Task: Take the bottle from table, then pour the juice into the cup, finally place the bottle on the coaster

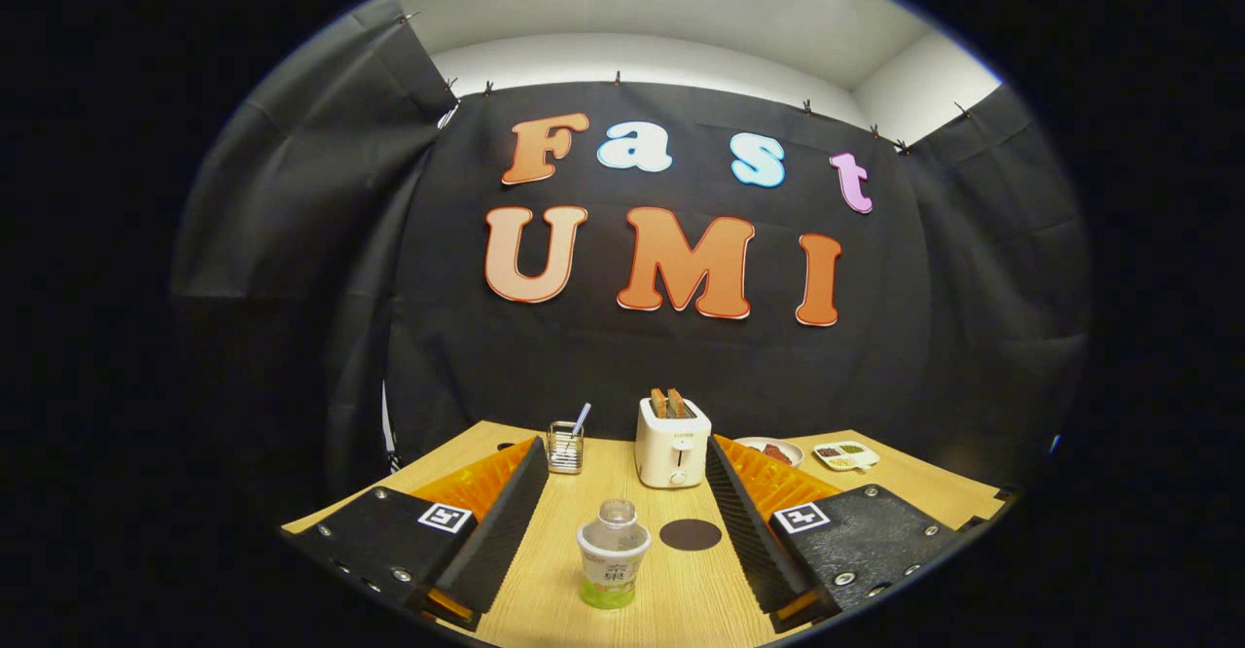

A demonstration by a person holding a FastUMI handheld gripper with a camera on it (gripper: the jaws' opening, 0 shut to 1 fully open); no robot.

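We find the gripper (622, 522) with its jaws spread wide, holding nothing and touching nothing. The bottle (613, 555) stands upright on the wooden table (671, 599) between the two fingers, clear of both. A dark round coaster (691, 534) lies at the bottle's two o'clock, just beside it. Beyond them, at twelve o'clock, stands a white toaster (672, 444) with toast in it; at eleven o'clock we note a small glass cup (565, 447) with a straw.

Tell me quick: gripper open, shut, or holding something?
Gripper: open, holding nothing; the bottle stands between its spread fingers, untouched, with the coaster just beside it.
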